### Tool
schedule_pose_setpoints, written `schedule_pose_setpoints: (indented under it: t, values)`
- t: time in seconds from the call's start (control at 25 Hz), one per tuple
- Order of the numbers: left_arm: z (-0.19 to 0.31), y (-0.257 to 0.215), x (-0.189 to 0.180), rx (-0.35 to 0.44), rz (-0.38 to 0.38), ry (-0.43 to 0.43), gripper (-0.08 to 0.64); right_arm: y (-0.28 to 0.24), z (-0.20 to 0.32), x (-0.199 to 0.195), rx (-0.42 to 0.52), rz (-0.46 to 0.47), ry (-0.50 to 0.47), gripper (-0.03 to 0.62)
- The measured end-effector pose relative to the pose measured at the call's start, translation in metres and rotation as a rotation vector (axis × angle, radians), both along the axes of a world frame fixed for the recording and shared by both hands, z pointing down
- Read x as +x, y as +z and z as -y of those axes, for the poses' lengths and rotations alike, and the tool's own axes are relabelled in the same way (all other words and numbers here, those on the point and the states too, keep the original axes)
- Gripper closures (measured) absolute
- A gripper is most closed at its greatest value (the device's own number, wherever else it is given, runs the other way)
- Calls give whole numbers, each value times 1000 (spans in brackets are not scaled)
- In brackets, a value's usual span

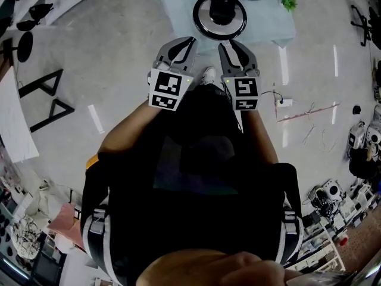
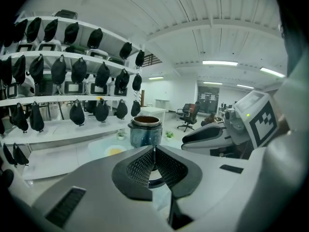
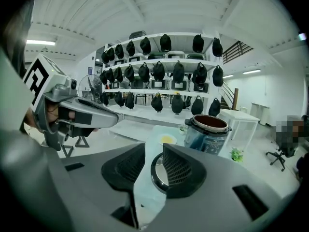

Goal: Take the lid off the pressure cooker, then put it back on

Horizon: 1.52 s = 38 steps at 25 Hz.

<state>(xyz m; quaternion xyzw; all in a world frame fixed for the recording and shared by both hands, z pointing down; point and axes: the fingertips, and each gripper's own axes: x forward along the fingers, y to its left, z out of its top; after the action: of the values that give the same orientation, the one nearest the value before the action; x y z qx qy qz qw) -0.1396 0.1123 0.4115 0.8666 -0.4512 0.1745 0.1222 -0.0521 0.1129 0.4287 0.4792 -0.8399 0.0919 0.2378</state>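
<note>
The pressure cooker's round silver lid (image 1: 219,15) with a black knob lies on the light blue table (image 1: 274,28), apart from the pot. The open pot (image 3: 206,132) (image 2: 145,132) stands behind it at the table's far side. Both grippers hover side by side at the table's near edge, just short of the lid. My left gripper (image 1: 189,40) (image 2: 154,149) is shut, pads touching, with nothing in it. My right gripper (image 1: 229,43) (image 3: 153,151) is open; the lid's rim (image 3: 158,173) shows through the gap, beyond the pads and untouched.
A small green plant (image 1: 289,2) and a yellow dish (image 3: 167,139) sit on the table near the pot. White shelves with hanging black bags (image 3: 164,71) curve behind. Black stands (image 1: 47,100) are on the floor at left, and cables and gear (image 1: 309,115) at right.
</note>
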Motion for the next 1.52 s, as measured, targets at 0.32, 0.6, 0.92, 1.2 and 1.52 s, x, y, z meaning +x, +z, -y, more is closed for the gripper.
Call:
schedule_pose_setpoints:
  t: [0.32, 0.6, 0.92, 1.2, 1.52]
  values:
    - [-1, -2, -9, 25, 11, 37, 543, -2, -3, -9, 9, 6, 34, 440]
    - [9, 4, -14, 20, 11, 25, 543, 1, 9, -2, 8, -13, 18, 416]
    - [37, 14, -14, 9, 23, -52, 543, 17, 57, 7, 8, -31, -61, 390]
    - [83, 32, 2, -38, 31, -181, 543, 48, 109, 15, -51, -54, -251, 365]
    - [123, 74, 18, -138, 53, -308, 543, 96, 157, 15, -107, -103, -494, 328]
